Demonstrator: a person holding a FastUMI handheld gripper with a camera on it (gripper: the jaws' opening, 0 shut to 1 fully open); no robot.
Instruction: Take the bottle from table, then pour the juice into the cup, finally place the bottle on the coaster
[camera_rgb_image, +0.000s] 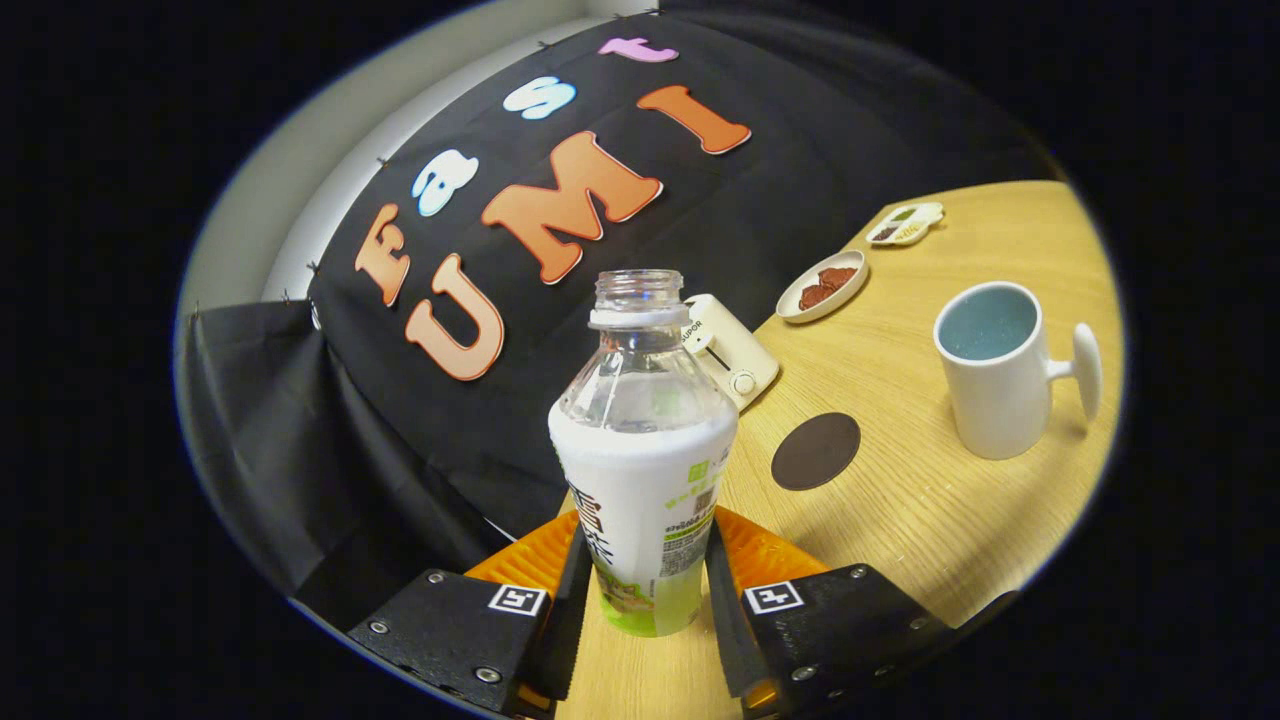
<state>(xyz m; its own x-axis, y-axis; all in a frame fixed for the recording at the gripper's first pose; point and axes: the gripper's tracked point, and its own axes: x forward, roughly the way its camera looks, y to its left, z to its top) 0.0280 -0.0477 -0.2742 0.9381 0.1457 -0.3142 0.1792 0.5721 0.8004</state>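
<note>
The gripper (645, 590) has its fingers clamped on the lower body of the uncapped bottle (645, 450). The coaster (816, 451) lies just beside the bottle, the cup (990, 370) farther off. Its plastic looks light, slick and squeezable; a low, firm hold seems right.

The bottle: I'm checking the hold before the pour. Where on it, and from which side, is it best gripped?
Grip the bottle on its labelled lower body, coming level from the side, as the gripper does now: both fingers press that straight wall. The shoulder above tapers, so fingers would likely slip there. It stands upright and uncapped, and a low hold leaves the neck free for the cup.
</note>
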